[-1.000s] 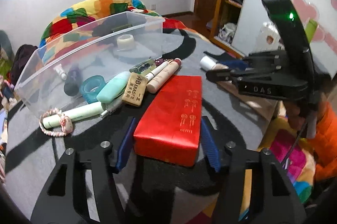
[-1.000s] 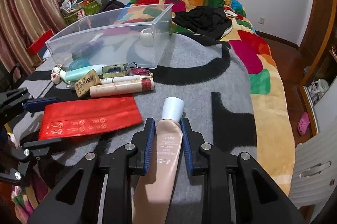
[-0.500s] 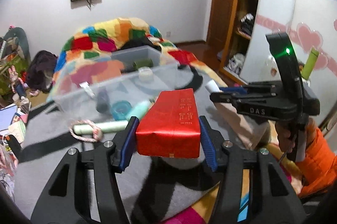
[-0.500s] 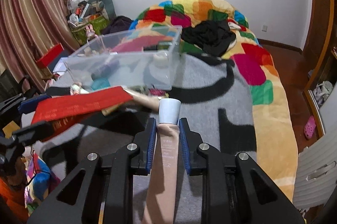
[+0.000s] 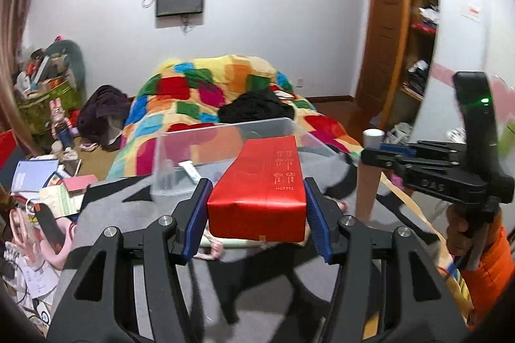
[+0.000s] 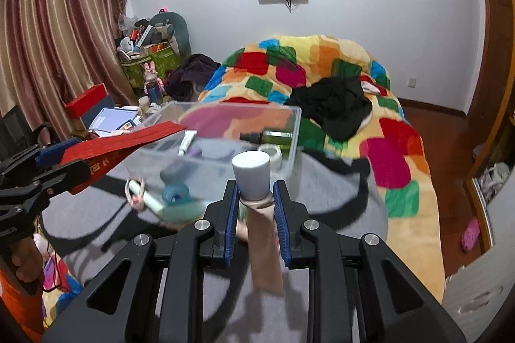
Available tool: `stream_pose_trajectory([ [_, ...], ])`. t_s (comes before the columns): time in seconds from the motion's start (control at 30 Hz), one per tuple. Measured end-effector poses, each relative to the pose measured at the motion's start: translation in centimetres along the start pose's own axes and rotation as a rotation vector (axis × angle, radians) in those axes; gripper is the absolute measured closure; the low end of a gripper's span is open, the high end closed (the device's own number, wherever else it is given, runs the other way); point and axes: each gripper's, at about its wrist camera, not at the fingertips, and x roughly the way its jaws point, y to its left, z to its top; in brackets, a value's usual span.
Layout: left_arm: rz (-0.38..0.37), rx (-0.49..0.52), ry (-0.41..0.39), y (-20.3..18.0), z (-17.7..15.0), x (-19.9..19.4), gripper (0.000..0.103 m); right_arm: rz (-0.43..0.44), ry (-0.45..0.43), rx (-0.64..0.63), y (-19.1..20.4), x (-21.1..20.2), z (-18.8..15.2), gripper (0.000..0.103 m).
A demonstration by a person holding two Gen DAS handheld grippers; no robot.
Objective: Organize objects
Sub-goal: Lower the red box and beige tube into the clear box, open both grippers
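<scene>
here, in the lower middle of the left wrist view, the left gripper (image 5: 257,214) pinches the red box (image 5: 262,182) across its width, blue pads on both long sides; the box's long axis runs away from the jaws toward the clear bin (image 5: 225,130) just above it in the frame. further right, the right gripper (image 5: 391,154) clamps a beige tube (image 5: 365,188), white cap up, near the bin's right end.

in the right wrist view, the red box (image 6: 128,140) slants in from the left edge over the bin's near left corner. at centre, the right gripper (image 6: 256,204) is pressed on the tube (image 6: 262,233) just under its cap, which points at the bin (image 6: 297,130) above. both loads look near the rim; the box seems nearer.

inside the bin: a small white tube (image 6: 186,143), a dark green bottle (image 6: 273,137), a tape roll (image 6: 272,153) by the right wall. beside it on the grey blanket (image 6: 354,214) lie blurred items, including something teal (image 6: 175,193).
</scene>
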Motion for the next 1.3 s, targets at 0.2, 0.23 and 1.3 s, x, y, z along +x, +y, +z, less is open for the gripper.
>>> stream_pose_trajectory([
  [0.2,0.071,-0.053,0.027,2.8,1.2,2.9,0.047,-0.017,-0.016,-0.014,0.1,2.2,3.6,0.084],
  [0.23,0.076,-0.061,0.034,3.2,1.3,3.4,0.047,-0.009,-0.016,-0.014,0.1,2.7,4.2,0.084],
  [1.3,0.131,-0.070,0.101,5.1,1.2,5.8,0.036,0.110,0.163,-0.106,1.7,7.6,4.8,0.072],
])
